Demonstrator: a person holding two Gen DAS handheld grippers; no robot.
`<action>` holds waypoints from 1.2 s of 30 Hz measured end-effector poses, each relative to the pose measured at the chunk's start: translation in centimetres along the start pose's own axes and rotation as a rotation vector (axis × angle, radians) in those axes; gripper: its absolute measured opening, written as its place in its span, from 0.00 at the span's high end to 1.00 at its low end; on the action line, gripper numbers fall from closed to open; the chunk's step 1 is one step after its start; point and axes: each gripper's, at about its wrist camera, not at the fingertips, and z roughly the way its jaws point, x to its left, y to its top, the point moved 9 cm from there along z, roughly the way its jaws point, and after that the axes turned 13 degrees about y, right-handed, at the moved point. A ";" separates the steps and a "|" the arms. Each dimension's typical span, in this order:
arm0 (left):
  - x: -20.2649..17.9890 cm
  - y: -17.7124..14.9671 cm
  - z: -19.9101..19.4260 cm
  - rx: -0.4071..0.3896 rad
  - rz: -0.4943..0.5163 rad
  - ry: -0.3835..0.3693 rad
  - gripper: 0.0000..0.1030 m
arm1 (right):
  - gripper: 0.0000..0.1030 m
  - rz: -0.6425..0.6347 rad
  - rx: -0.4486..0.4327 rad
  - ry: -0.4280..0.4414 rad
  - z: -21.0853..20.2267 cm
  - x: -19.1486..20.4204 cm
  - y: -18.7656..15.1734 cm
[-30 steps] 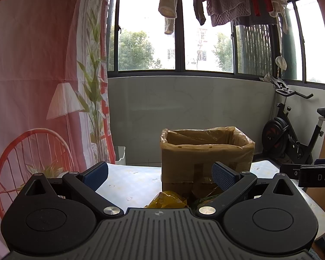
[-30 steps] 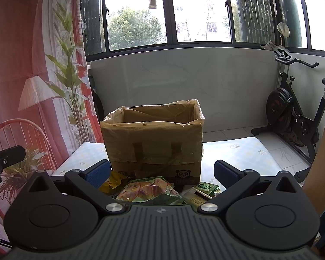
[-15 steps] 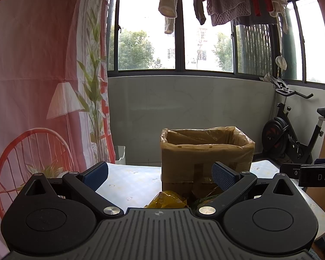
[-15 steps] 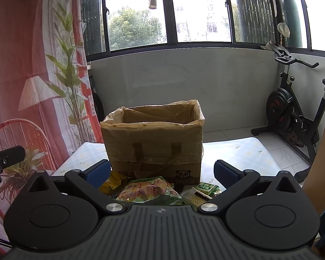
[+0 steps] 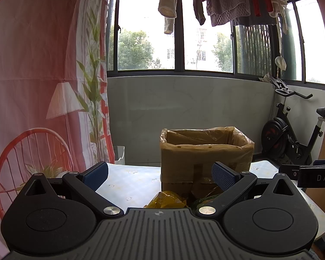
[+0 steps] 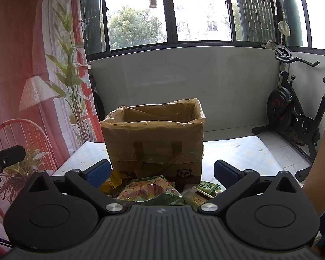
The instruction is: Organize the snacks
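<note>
A brown cardboard box (image 6: 153,145), lined with a clear plastic bag whose rim folds over the top edge, stands open-topped on the table (image 6: 244,153), which wears a pale cloth with small printed figures; strips of tape cross the box's front and a small panda mark sits near its lower right corner. At the foot of the box lie the snacks: a yellow packet (image 6: 114,179) on the left, a large green-and-pink bag (image 6: 149,189) in the middle, and a small green packet (image 6: 207,186) beside a cracker pack (image 6: 198,198) on the right, all close together and just in front of the box. The right tongs (image 6: 161,171) hang above this pile with the blue pads spread wide, gripping nothing. The left tongs (image 5: 159,175) are likewise spread wide and hold nothing, with the yellow packet (image 5: 166,199) showing between them below the box (image 5: 205,153). Bare cloth lies to the left of the box in the left wrist view and to its right in the right wrist view. An exercise bike (image 6: 292,112) stands on the floor beyond the table's right edge.
</note>
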 end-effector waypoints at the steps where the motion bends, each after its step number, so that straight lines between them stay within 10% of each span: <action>1: 0.0 0.0 0.0 0.000 0.000 0.000 0.00 | 0.00 0.000 0.000 0.001 0.0 0.0 0.0; 11: 0.2 -0.2 0.5 0.015 -0.005 -0.007 0.00 | 0.00 0.024 -0.006 0.015 0.3 -0.5 -0.4; 25: -0.1 -2.7 4.8 0.028 0.007 -0.005 0.00 | 0.00 -0.002 -0.229 -0.014 1.0 -2.3 -1.6; 36: -3.9 -8.9 9.7 0.140 0.043 -0.135 0.00 | 0.00 0.002 -0.101 0.003 5.0 -4.8 -6.7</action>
